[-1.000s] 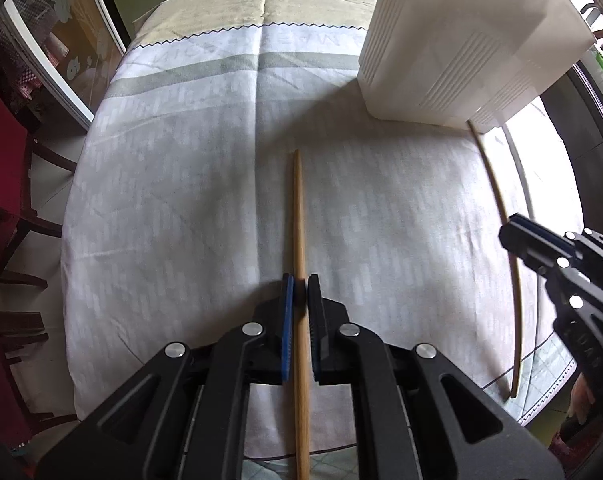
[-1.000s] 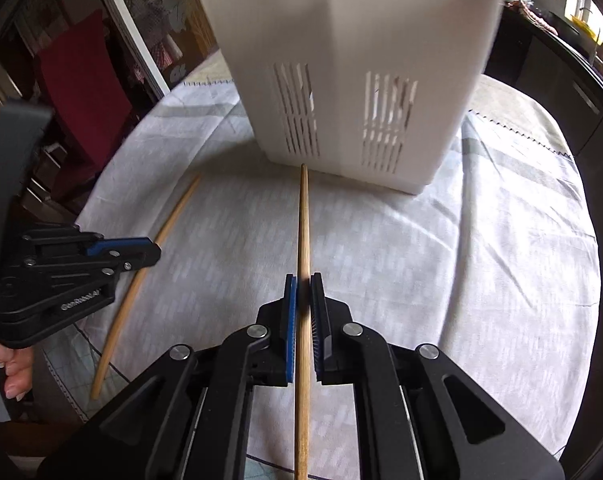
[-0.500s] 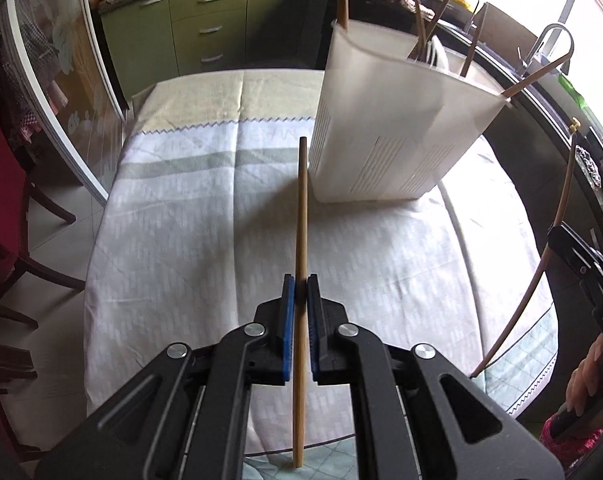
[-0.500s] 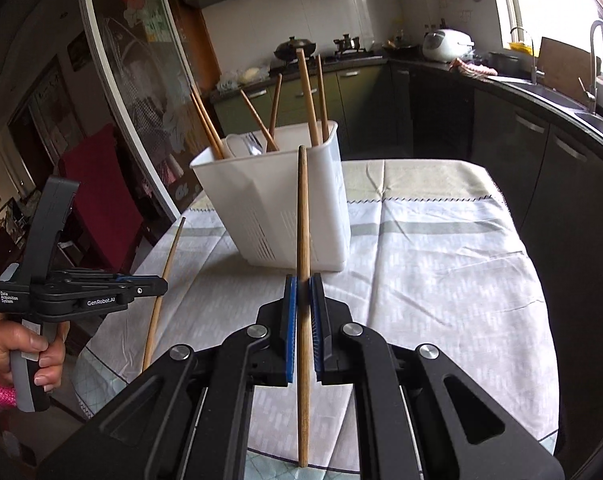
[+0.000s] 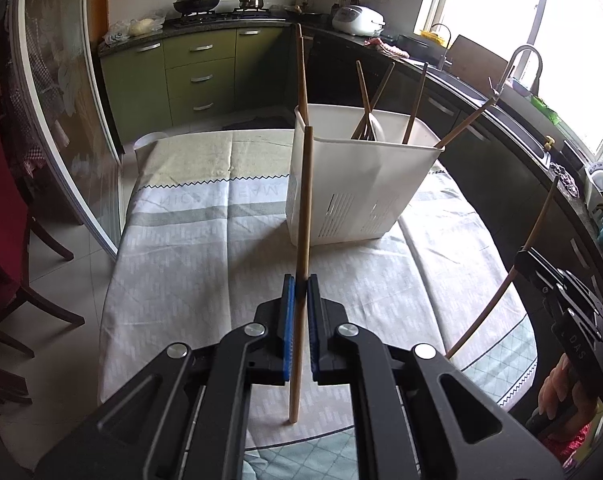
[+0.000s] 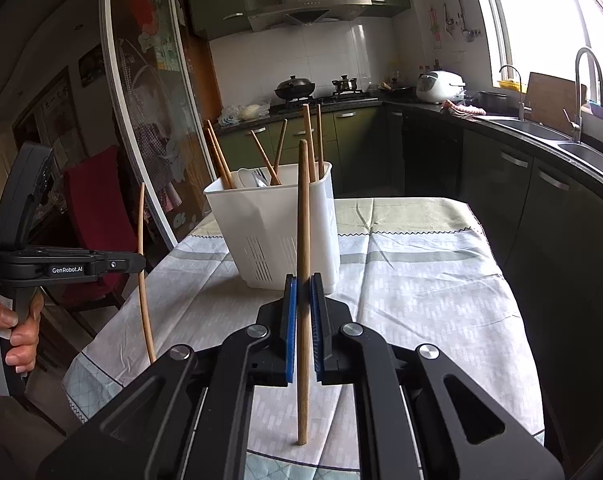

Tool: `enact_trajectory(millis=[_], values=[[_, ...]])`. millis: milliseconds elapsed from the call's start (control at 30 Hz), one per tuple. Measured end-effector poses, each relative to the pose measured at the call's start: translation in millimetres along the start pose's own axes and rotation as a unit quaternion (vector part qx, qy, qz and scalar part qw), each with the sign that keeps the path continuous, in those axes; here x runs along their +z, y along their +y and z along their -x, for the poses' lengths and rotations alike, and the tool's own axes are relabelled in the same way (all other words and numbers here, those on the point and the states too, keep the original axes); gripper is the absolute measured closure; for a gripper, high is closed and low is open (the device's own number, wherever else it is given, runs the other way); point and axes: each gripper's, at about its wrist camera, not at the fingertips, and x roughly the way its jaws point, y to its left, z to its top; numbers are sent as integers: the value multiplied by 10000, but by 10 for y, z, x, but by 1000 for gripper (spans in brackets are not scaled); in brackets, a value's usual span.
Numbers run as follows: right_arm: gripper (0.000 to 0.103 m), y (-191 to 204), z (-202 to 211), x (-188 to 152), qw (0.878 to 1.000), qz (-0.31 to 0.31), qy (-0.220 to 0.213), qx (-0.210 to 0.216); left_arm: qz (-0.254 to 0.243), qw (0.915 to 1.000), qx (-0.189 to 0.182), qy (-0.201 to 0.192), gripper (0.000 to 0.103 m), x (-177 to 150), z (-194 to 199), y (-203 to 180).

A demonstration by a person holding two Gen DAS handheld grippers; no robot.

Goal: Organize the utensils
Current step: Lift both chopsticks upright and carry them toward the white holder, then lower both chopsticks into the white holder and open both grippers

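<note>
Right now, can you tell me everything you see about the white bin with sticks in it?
The white bin is a tall, smooth container that looks like plastic, open on top, with thin slots cut low in its walls. It stands upright on the cloth-covered table, toward the far end. Several wooden chopsticks lean out of it, with some pale utensils inside. Neither gripper touches it.

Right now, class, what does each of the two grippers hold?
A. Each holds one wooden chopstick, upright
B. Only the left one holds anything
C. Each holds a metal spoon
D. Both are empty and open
A: the left gripper is shut on a wooden chopstick, and the right gripper is shut on another chopstick, both standing roughly upright in front of the white utensil holder.
</note>
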Motion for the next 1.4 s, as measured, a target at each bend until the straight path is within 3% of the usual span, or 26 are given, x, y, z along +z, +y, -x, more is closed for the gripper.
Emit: enact_trajectory(millis=[200, 933, 1133, 1400], values=[[95, 19, 65, -34, 10000, 31, -64, -54, -98, 9996, -19, -261, 97, -56, 124, -56], [95, 56, 79, -6, 10000, 36, 4, 45, -328, 9985, -67, -445, 97, -73, 252, -133], [95, 145, 226, 290, 9993, 157, -277, 191, -381, 9968, -126, -691, 97, 104, 422, -190], [95, 468, 493, 1087, 9906, 614, -1188, 292, -494, 9903, -221, -1281, 97, 700, 871, -364]])
